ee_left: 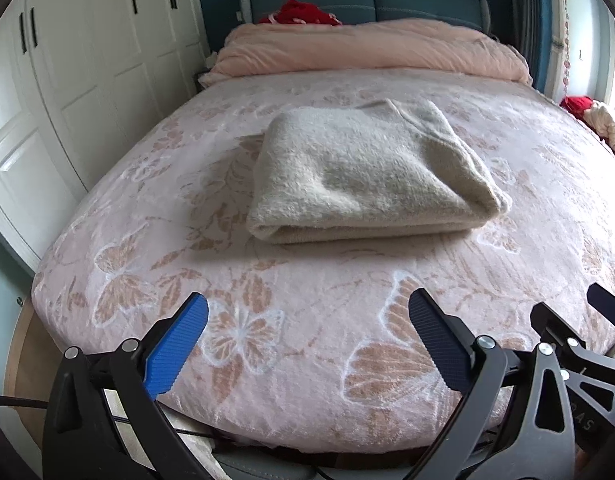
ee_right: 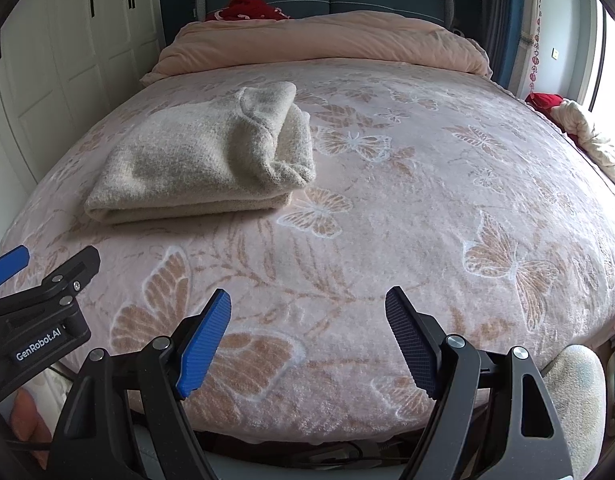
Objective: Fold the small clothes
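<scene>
Here, a cream knitted garment [ee_left: 371,172] lies folded into a compact, roughly rectangular bundle on a bed [ee_left: 307,380] covered with a pale pink butterfly-print blanket, while the left gripper [ee_left: 307,332] and the right gripper [ee_right: 307,332] hover side by side over the near edge of the mattress, well apart from the cloth; both pairs of blue-padded jaws stand wide apart and hold nothing, each angled down toward the blanket. That hands-off stance, with the garment squared up and left alone in the middle of the bed, suggests the folding of this piece is complete or very nearly so. The bundle is thick and fuzzy, its layered edges stacked towards the foot of the bed; seen from the right wrist, a tucked fold bunches loosely at its right-hand end, so it looks soft and likely to slump if nudged. A pink duvet [ee_left: 367,48] is heaped at the headboard, with red fabric [ee_left: 299,14] behind it, and white wardrobe doors [ee_left: 87,60] line the left wall
</scene>
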